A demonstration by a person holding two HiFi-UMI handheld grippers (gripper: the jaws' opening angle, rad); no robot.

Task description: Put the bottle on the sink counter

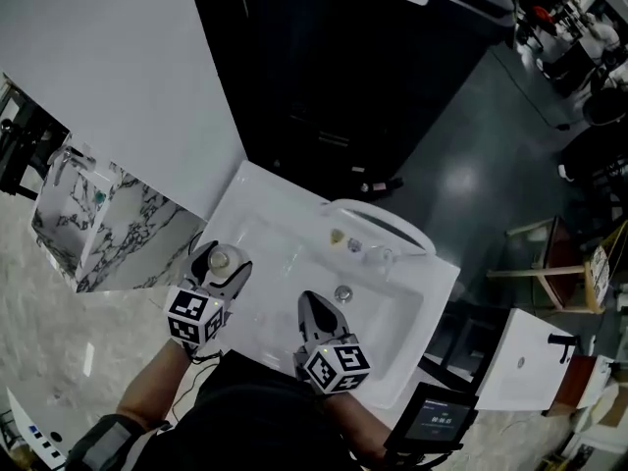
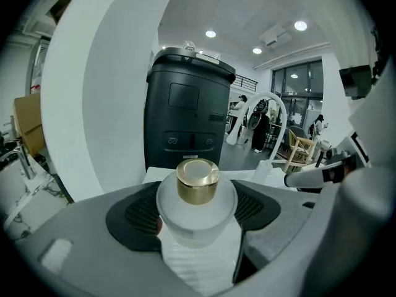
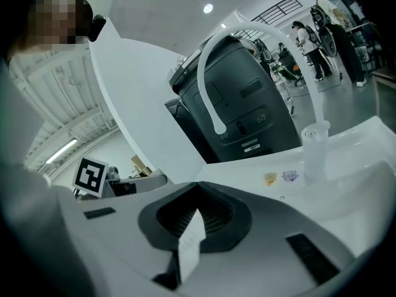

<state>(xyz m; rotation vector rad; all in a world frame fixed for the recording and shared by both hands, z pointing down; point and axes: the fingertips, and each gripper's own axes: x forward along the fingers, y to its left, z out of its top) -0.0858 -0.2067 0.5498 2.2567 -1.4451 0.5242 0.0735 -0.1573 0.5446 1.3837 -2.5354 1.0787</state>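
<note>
White sink counter is lying directly below both grippers, its faucet arching at the far rim. You are clamping the fingers of the left gripper on the frosted bottle, one pad on each side. It is standing upright between them, long axis vertical, gold cap pointing up, above the counter's near-left rim; contact is unconfirmed. The right gripper is hovering over the basin with fingers together, empty.

Bottle sits between left gripper jaws, over sink counter's left end — faucet behind the basin, right gripper above it.
</note>
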